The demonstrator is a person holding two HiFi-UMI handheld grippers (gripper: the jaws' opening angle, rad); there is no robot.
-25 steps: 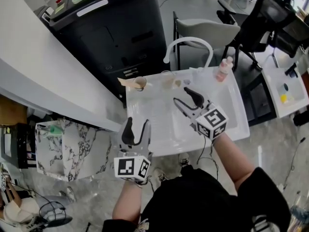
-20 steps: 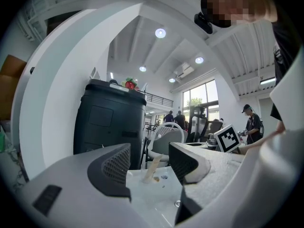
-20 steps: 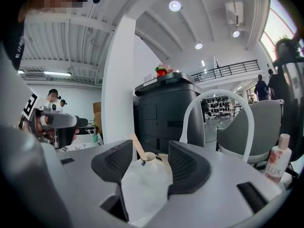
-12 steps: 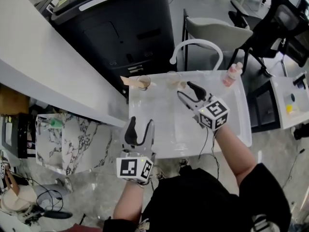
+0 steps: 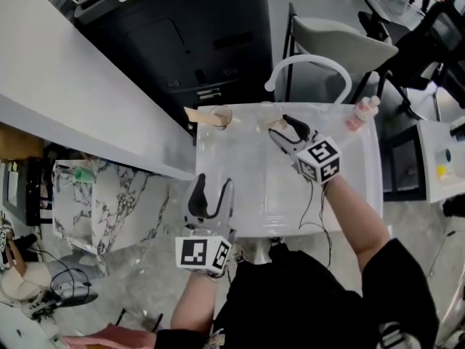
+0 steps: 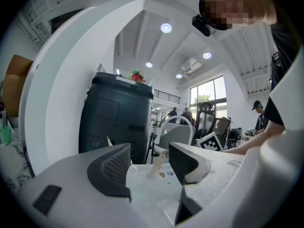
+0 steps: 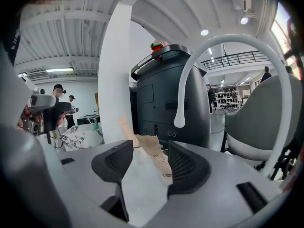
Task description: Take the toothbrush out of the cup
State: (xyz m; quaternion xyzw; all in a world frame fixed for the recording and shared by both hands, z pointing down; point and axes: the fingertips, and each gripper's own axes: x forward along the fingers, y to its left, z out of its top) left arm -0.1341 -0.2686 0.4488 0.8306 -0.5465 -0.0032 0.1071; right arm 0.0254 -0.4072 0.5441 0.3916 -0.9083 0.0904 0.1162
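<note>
Two clear cups stand at the far edge of the white table [image 5: 240, 187]. The left cup [image 5: 221, 116] holds a tan toothbrush [image 5: 196, 113] that leans out to the left. The second cup [image 5: 267, 117] is partly hidden by my right gripper [image 5: 282, 128], which is open right beside it. In the right gripper view a tan paper-wrapped brush [image 7: 153, 156] stands between the open jaws, and the other toothbrush [image 7: 124, 126] shows behind it. My left gripper [image 5: 210, 197] is open and empty at the table's near left edge, far from both cups.
A white curved faucet [image 5: 309, 65] arches over the table's far side, with a pink bottle [image 5: 361, 113] at the far right corner. Beyond stand a black bin [image 5: 196, 27] and a grey chair [image 5: 345, 42]. A white counter [image 5: 65, 100] runs along the left.
My right gripper has moved toward the far edge, closing in on the second cup. The left gripper has held its place while the head view shifted.
</note>
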